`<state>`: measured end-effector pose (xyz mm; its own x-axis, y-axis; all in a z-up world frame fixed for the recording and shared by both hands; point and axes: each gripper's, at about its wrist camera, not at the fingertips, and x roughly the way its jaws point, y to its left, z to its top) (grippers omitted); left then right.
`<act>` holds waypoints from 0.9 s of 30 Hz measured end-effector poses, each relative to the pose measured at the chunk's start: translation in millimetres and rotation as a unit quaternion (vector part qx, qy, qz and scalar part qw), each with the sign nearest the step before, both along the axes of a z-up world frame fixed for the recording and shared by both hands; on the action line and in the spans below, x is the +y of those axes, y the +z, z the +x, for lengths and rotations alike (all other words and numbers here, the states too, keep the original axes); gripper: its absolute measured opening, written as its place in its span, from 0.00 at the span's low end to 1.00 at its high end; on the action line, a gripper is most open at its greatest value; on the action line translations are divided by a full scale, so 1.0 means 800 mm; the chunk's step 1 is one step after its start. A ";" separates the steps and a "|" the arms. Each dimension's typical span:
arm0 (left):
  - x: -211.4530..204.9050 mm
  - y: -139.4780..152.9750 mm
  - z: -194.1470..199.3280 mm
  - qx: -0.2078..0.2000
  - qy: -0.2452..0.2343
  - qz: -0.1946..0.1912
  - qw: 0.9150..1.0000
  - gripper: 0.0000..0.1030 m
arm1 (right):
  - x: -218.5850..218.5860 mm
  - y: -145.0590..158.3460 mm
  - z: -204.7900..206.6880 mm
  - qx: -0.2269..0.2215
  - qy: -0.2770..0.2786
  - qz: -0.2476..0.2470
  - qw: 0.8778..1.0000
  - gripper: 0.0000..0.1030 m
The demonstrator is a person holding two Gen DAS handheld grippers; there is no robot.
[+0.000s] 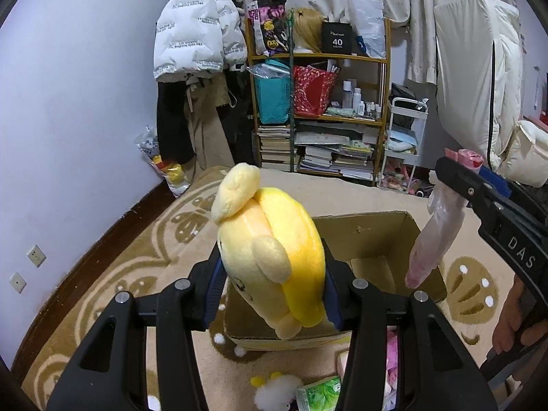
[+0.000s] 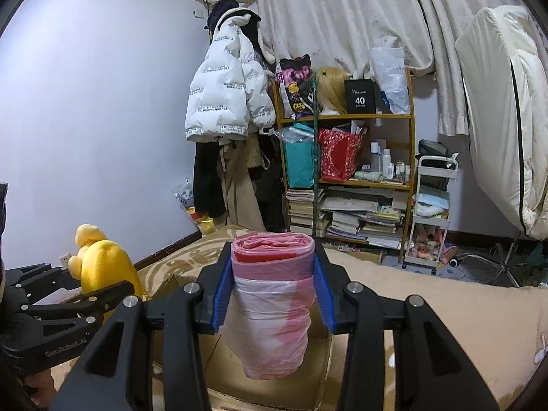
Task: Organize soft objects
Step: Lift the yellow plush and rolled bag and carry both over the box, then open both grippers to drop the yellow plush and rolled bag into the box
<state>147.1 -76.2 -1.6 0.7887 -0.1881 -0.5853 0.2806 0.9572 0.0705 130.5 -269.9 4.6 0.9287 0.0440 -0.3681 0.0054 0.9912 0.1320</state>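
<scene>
Your left gripper point(image 1: 272, 274) is clamped on the yellow plush toy point(image 1: 274, 250), its blue pads pressing both flanks; the toy stands nearly upright between the fingers, pale ear-like lobes toward the top, and hangs over the near edge of the open cardboard box point(image 1: 370, 239). Your right gripper point(image 2: 272, 286) is closed around a roll of pink plastic bags point(image 2: 272, 301), the pads tight on either side of the roll, which sticks up above the fingers and sags below them (loose film wrapped round its lower half). In the left wrist view the same roll point(image 1: 435, 236) dangles from the right gripper over the far right side of the box, apart from the plush. The box sits on a beige carpet point(image 1: 137, 267) with a brown floral pattern. Near your left gripper, on the carpet in front of the box, lie a white fluffy toy point(image 1: 277, 390), a green tissue pack point(image 1: 320, 394) and some pink soft items point(image 1: 392, 359), partly hidden by the fingers. A hand point(image 1: 513, 318) shows at the right edge, holding the right gripper's handle. Background: wooden shelf point(image 1: 318, 102) with books and bags, white puffer jacket point(image 1: 198, 30) hanging beside it.
</scene>
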 end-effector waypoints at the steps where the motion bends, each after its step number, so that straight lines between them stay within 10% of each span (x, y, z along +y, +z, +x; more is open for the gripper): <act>1: -0.001 -0.003 0.002 0.002 -0.002 0.001 1.000 0.46 | 0.000 -0.004 0.002 0.003 0.001 0.003 1.000 0.44; 27: -0.014 -0.069 0.041 0.069 -0.012 0.016 0.997 0.47 | -0.007 -0.077 0.021 0.056 0.014 0.035 0.998 0.44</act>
<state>179.9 -87.6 -57.0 0.6952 -0.1850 -0.6945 0.3118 0.9483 0.0594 147.1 -275.9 -56.9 0.8801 0.0984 -0.4646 -0.0035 0.9796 0.2009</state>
